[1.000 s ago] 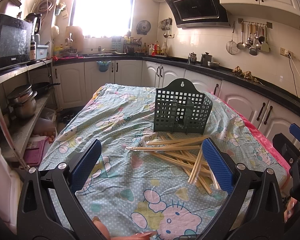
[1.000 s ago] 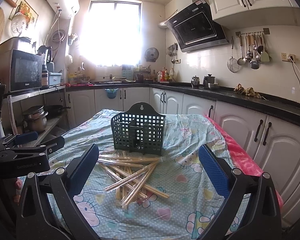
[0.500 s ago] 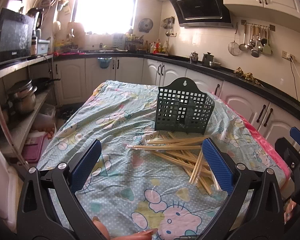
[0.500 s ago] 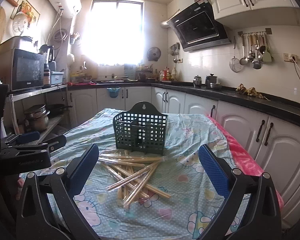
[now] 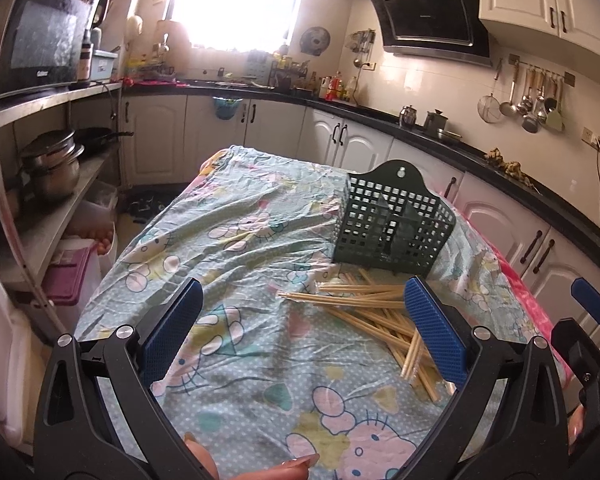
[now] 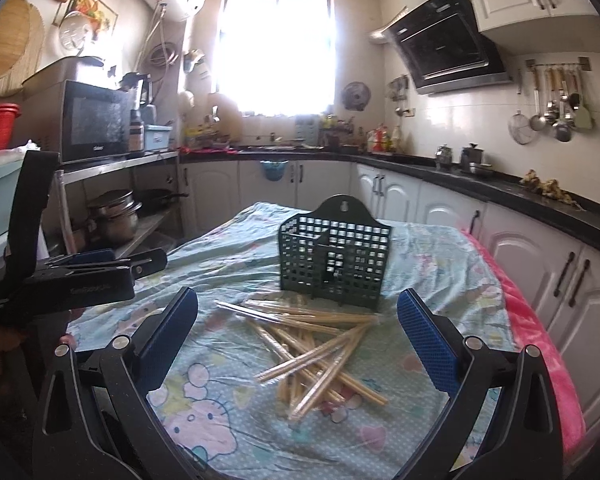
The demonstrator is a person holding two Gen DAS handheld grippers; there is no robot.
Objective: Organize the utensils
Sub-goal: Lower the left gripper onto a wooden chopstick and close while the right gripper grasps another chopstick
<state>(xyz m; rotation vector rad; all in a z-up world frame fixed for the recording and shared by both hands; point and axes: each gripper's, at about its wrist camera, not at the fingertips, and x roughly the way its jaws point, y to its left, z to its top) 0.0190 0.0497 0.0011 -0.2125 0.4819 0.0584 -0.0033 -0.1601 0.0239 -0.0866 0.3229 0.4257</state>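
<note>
A loose pile of wrapped wooden chopsticks lies on the cartoon-print tablecloth, just in front of a dark green perforated utensil basket that stands upright. In the left wrist view the chopsticks lie to the right, partly behind one blue pad, and the basket stands beyond them. My left gripper hovers open above the cloth, holding nothing. My right gripper is open too, with the pile between and beyond its fingers. Each gripper shows at the edge of the other's view.
White cabinets and a black counter wrap the back and right of the room. A metal shelf with pots and a microwave stands to the left. A pink cloth hangs off the table's right edge. A person's fingers show at the bottom.
The left gripper has drifted and turned a little to the left, so the basket and chopsticks sit further right in its view. The right gripper has edged slightly forward. Both stay open.
</note>
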